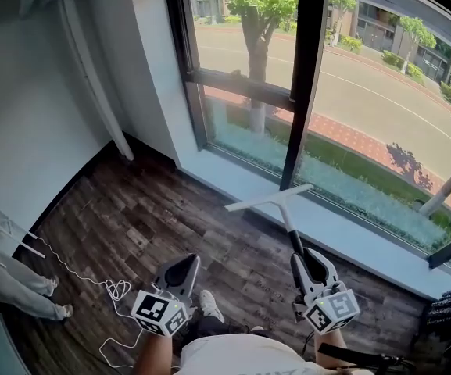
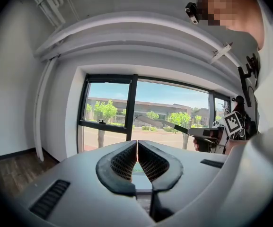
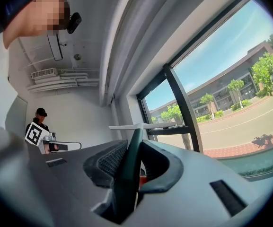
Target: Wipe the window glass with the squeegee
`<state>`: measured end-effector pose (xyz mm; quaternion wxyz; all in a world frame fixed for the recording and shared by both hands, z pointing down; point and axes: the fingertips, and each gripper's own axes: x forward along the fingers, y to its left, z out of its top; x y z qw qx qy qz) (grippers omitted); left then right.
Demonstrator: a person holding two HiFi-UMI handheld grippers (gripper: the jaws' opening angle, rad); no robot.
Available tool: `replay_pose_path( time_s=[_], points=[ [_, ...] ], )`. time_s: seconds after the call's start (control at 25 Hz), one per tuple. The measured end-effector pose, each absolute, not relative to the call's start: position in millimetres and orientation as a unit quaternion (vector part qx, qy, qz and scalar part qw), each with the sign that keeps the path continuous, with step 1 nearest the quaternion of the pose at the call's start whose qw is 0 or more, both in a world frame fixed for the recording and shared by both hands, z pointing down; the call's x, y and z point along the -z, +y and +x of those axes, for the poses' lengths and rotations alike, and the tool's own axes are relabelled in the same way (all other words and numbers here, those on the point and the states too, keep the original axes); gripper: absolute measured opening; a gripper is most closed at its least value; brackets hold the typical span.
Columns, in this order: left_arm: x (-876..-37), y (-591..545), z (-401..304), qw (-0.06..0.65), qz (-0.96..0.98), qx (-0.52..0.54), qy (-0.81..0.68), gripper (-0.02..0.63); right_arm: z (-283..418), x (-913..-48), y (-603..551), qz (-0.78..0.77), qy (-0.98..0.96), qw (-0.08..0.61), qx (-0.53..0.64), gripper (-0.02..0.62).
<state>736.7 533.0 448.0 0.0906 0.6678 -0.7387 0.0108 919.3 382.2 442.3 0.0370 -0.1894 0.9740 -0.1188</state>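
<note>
Pointing at the window glass [image 1: 366, 108] from centre frame, the squeegee [image 1: 276, 201] is clamped by its handle in the right gripper [image 1: 307, 262], blade level, seemingly readied for a stroke; the left gripper [image 1: 180, 272] is closed on nothing, lower left.

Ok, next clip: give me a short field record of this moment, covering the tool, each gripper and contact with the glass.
tool: squeegee, blade towards the window glass
right gripper: shut on the squeegee handle
left gripper: jaws together, nothing between them
blade on glass: apparently not yet; it hangs above the sill
floor: white cable on dark wood
</note>
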Motion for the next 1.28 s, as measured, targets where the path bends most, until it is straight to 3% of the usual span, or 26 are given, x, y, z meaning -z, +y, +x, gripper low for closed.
replay_pose_path(
  time_s=[0.56,1.28],
  points=[
    [-459.6,454.7,680.0,0.085,0.689,-0.001,-0.720,0.022,884.9,-453.3,314.4,-0.239,0.964,0.021,0.115,0.100],
    [-442.9,396.1,413.5,0.061,0.693,-0.008,-0.718,0.023,623.0,-415.1,246.1,-0.241,0.968,0.031,0.058,0.100]
  ],
)
